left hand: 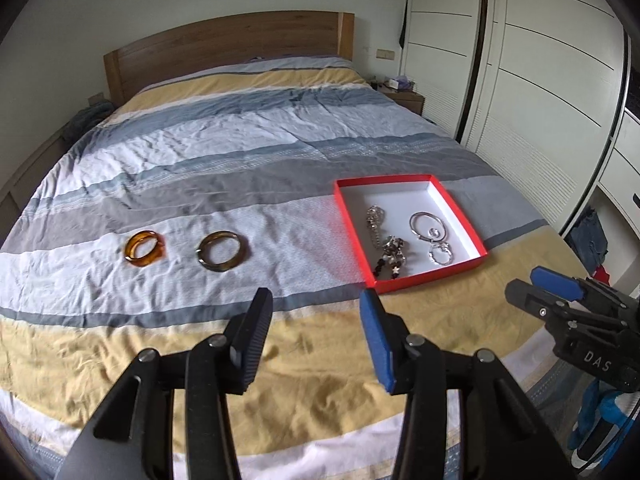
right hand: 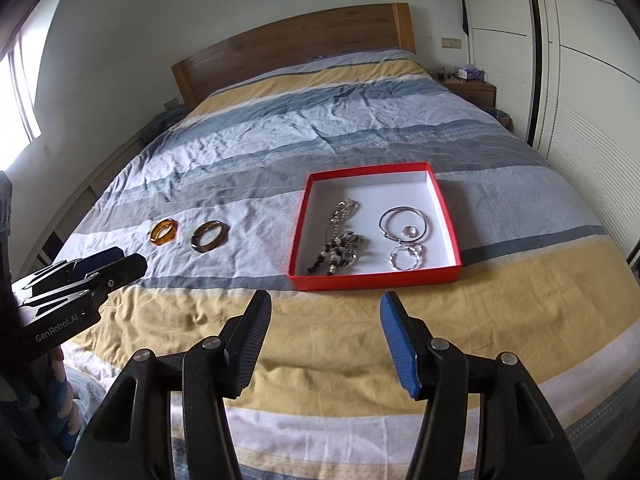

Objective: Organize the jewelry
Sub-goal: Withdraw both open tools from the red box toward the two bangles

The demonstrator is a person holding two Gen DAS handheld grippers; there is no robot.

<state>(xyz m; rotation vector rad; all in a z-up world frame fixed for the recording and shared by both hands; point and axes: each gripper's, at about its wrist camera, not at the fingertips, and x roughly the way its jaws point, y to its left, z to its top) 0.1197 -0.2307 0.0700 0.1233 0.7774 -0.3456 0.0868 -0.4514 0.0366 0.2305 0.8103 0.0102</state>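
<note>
Bangles: amber bangle point(left hand: 144, 249) and brown bangle point(left hand: 222, 250) lay flat on the bed point(left hand: 280, 152), left of the red box point(left hand: 460, 210).
Nearer: left gripper point(left hand: 316, 340), jaws apart, empty.
Right gripper point(right hand: 326, 344): parted, empty, facing the box.

left gripper point(left hand: 316, 312): fingers point(left hand: 256, 332) spread apart, nothing between them, tilted down over the bed's point(left hand: 320, 372) near edge | right gripper point(right hand: 326, 314): fingers point(right hand: 396, 340) spread apart, nothing held, tilted down over the same edge | the two were side by side, apart, neither touching the bed
</note>
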